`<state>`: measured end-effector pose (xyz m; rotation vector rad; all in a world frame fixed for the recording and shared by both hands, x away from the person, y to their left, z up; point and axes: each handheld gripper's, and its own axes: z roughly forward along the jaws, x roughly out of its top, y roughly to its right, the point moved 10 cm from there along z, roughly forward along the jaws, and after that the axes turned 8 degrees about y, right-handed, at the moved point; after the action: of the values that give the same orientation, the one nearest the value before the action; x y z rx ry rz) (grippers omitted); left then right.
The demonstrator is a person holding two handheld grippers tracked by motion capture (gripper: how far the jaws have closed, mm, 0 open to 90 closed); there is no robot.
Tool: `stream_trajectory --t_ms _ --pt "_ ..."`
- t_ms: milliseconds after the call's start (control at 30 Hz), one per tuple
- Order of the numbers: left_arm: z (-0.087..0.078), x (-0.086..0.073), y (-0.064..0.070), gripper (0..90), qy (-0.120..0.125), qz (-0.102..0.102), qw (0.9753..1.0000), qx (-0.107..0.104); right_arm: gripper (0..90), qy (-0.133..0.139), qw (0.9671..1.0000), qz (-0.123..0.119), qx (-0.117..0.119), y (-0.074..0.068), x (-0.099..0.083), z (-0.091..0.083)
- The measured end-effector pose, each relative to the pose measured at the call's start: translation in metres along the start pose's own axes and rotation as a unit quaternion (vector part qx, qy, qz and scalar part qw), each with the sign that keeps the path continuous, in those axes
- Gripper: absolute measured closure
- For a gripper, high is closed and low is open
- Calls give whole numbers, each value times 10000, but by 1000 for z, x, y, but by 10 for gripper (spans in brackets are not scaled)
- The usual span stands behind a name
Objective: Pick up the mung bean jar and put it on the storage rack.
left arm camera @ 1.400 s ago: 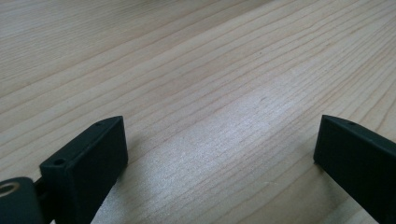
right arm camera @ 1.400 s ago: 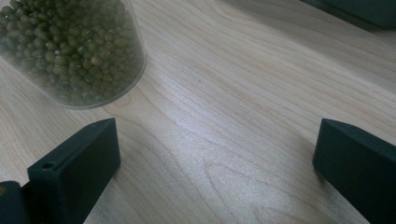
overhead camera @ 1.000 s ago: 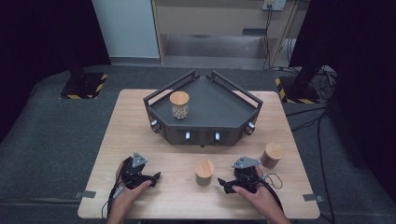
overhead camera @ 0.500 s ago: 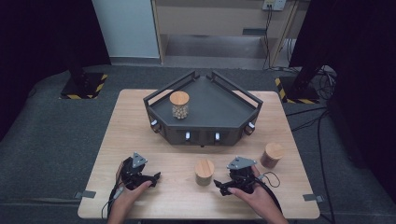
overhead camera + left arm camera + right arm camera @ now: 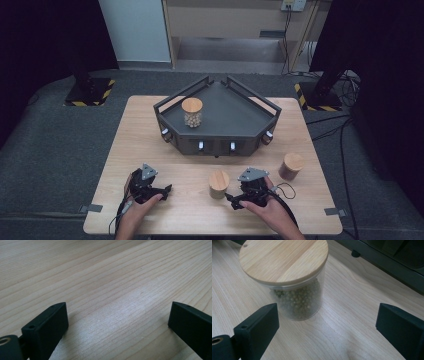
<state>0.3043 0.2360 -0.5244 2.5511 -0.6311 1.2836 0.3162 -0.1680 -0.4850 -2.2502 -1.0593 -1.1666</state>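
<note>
Right claw [image 5: 234,199]: swung in toward jar [image 5: 292,282] on bench [image 5: 310,200], now just beside it, jaws apart, grasp pending; left claw [image 5: 165,190] idle, apart.

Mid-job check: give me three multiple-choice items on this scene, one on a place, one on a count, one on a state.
1. Where is the jar of green beads?
A. on the tray
B. on the table before the right claw
C. inside the left claw

2. How many wooden-lidded jars are in the high view?
A. two
B. three
C. five

3. How is the left claw?
A. open, empty
B. shut on a jar
C. shut on a lid

B: it stands just ahead of the jaws. B: one on the dark tray, two on the table. A: bare wood between the jaws.
</note>
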Motion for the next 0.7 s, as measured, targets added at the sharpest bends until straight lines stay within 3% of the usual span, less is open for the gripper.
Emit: stream_trajectory --t_ms 500,700 --pt "0 0 0 17 -11 -5 10000 14 62 -33 9998 -132 164 -12 3 14" --pt "0 0 1 17 -10 -9 10000 20 96 19 9996 -14 290 -16 5 21"
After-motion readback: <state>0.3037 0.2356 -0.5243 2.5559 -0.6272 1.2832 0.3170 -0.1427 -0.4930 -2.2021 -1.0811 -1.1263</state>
